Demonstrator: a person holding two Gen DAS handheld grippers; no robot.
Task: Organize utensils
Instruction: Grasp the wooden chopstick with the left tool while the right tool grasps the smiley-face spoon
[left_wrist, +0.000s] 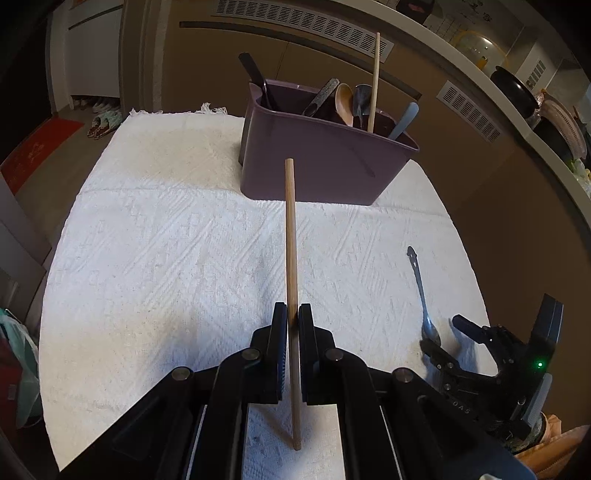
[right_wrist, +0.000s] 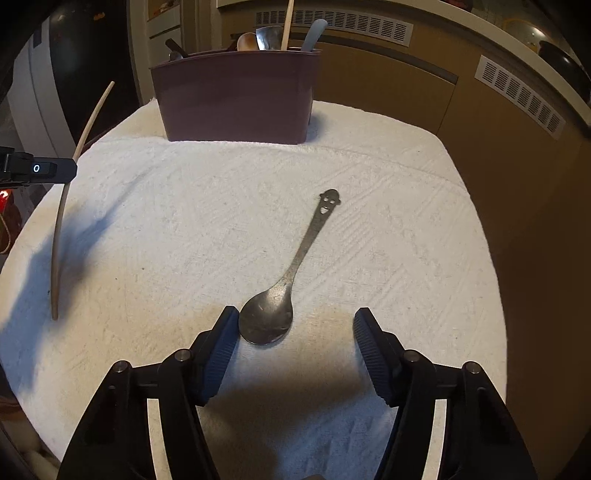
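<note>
Now mid-sort: one chopstick picked up, one spoon left on the cloth.
Left gripper (left_wrist: 293, 317) is clamped on the wooden chopstick (left_wrist: 290, 236) at centre frame; next it wants carrying to the purple caddy (left_wrist: 317, 162) at upper centre. Right gripper (right_wrist: 295, 325), jaws apart, brackets the spoon (right_wrist: 266, 320) bowl at lower centre, not yet gripped.

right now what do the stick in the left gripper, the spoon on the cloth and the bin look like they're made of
Chopstick in the left gripper: pale tan, matte, looks like wood or bamboo.
Spoon on the cloth: grey, dull sheen with scuffs in the bowl and a cut-out face on the handle end, probably steel.
Bin: smooth, uniform purple walls with rounded corners, looks like moulded plastic.
</note>
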